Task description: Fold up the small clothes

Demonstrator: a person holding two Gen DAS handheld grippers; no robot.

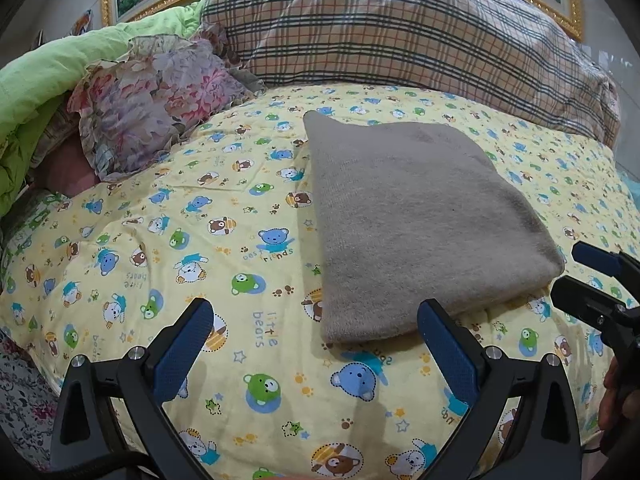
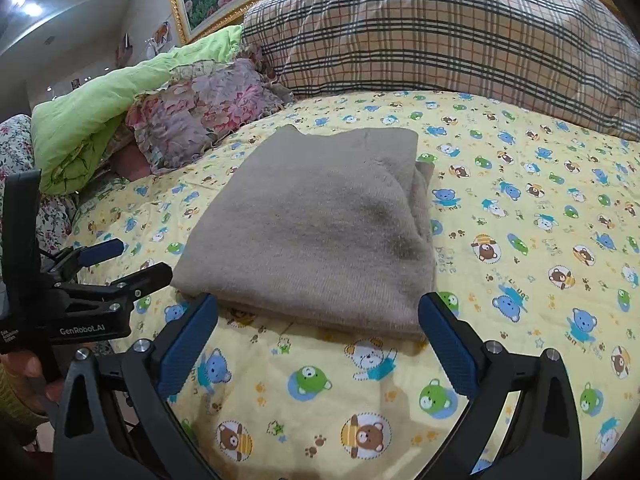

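Beige knit, folded flat: the small garment (image 1: 420, 220) lay on the yellow bear-print sheet (image 1: 160, 240), near the plaid pillow (image 1: 400, 28). We had our left gripper (image 1: 316, 340) spread wide at its near left corner, our right gripper (image 2: 318, 336) spread wide along its near edge, neither holding anything.

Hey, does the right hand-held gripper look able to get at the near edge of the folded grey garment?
Probably yes: the right hand-held gripper is open just before the folded grey garment, with only bare bear-print sheet between them.
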